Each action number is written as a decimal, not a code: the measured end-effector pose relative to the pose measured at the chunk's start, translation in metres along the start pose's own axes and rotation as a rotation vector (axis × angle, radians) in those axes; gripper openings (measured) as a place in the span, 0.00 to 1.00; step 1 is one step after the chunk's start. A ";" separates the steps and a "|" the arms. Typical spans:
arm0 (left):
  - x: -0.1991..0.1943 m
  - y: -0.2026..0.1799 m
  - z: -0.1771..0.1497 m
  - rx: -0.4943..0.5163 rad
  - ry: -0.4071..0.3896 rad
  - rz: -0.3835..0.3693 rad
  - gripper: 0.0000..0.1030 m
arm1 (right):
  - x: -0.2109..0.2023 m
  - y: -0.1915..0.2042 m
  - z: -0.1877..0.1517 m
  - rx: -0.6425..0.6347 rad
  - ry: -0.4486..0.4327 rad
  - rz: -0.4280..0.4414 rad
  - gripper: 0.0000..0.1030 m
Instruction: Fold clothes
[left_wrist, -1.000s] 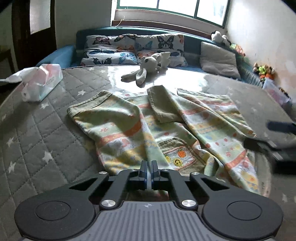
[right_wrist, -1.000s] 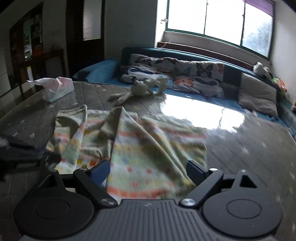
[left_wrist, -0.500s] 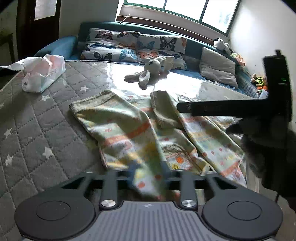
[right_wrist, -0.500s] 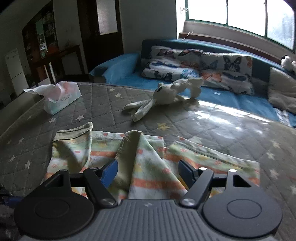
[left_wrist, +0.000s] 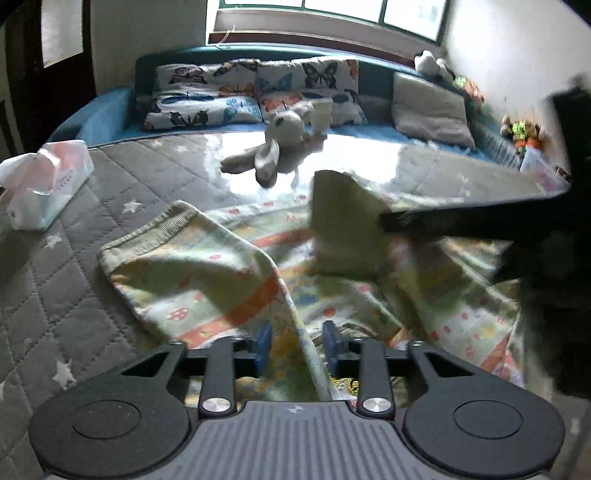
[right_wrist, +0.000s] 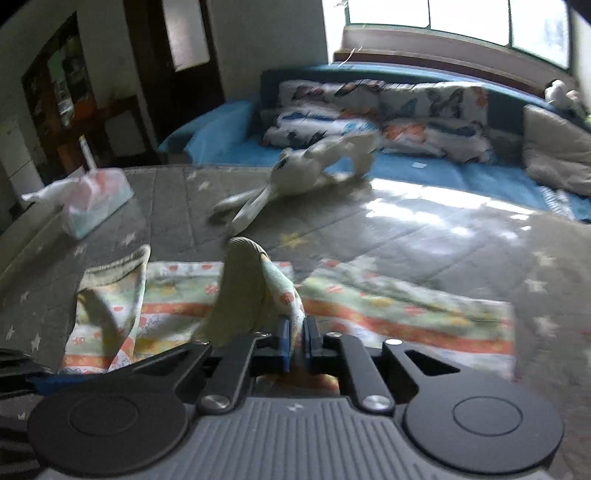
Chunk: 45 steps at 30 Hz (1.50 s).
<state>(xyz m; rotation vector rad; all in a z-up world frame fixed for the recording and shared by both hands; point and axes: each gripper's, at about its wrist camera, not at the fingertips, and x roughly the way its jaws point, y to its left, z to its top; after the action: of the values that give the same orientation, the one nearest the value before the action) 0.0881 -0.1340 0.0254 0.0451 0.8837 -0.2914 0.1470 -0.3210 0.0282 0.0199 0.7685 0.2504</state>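
While it lies spread on our grey quilted star-print mattress (left_wrist: 74, 295), garment: the pale green printed cotton top with orange stripes (left_wrist: 207, 273) has both sleeves lifted
Right gripper (right_wrist: 294, 341): we have its blue pads pressed tight on a fold below the ribbed cuff (right_wrist: 243, 254)
Left gripper (left_wrist: 297, 347): its jaws are closing, a cloth ridge between them, pads not yet touching
Beyond: white plush rabbit (left_wrist: 273, 155); tissue box (left_wrist: 48, 184) at left; butterfly pillows (left_wrist: 258, 92) behind
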 end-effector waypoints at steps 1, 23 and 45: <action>0.002 -0.001 -0.002 0.015 -0.001 0.011 0.13 | -0.010 -0.004 -0.001 0.006 -0.015 -0.015 0.06; -0.128 0.065 -0.078 -0.165 -0.153 0.015 0.02 | -0.247 -0.123 -0.168 0.379 -0.202 -0.422 0.02; -0.134 0.079 -0.130 -0.118 -0.121 0.232 0.42 | -0.233 -0.172 -0.220 0.484 -0.112 -0.562 0.49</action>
<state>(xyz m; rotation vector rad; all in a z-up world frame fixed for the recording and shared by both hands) -0.0686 -0.0064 0.0392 0.0204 0.7652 -0.0246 -0.1285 -0.5577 0.0112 0.2690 0.6795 -0.4705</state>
